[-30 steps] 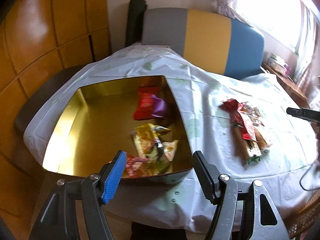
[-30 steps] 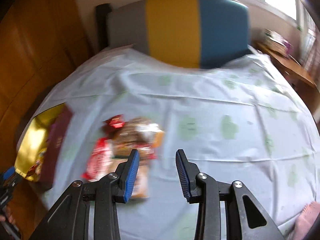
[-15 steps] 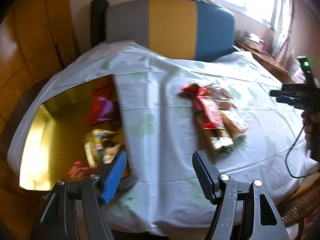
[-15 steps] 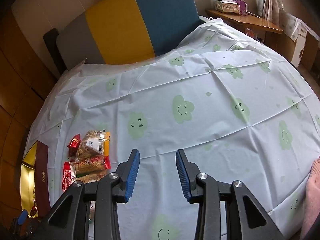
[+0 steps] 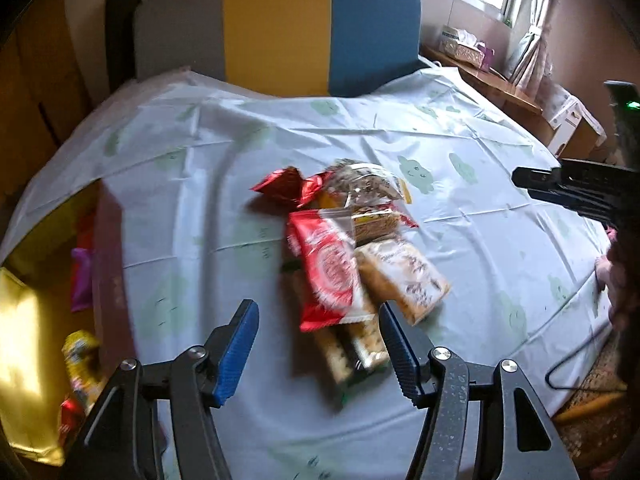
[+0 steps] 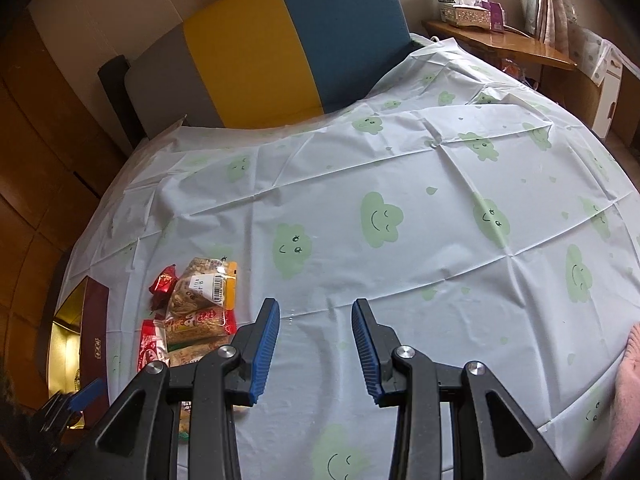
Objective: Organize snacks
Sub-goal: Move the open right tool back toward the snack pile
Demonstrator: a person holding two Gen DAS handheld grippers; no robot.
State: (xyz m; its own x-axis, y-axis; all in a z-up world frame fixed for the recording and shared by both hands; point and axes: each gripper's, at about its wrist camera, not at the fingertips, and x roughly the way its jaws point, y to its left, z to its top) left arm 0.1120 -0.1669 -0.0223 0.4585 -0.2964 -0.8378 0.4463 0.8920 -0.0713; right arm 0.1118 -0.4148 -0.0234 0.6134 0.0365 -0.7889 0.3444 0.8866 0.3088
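Tilting steeply down over the tabletop (image 5: 192, 184), the left gripper (image 5: 316, 340) hangs above the near end of a heap of snack packets (image 5: 352, 256); its jaws stand moderately wide, have just been closing a little, and nothing is pinched between them, though the lowest packets show through the gap. The picture from this gripper is blurred. The right gripper (image 6: 316, 344) also points down, over a bare stretch of the cloud-printed tablecloth (image 6: 400, 184), its jaws narrower and empty. From the left wrist view that gripper shows as a dark shape at the right edge, well apart from the heap.

The heap lies on the tablecloth: a red packet (image 5: 326, 272) on top near the front, a tan packet (image 5: 404, 276) touching its right side, a clear bag of grainy bars (image 5: 366, 188) behind, and a small red wrapper (image 5: 286, 186) at the far end. In the right wrist view the same heap (image 6: 192, 308) sits just left of the gripper's left jaw.

At the tabletop's left edge stands an open box (image 5: 108, 264) with a dark red wall and gold lining. Inside it lie a purple wrapper (image 5: 82, 276), a yellow packet (image 5: 80, 352) and something red near the front corner, too blurred to tell.
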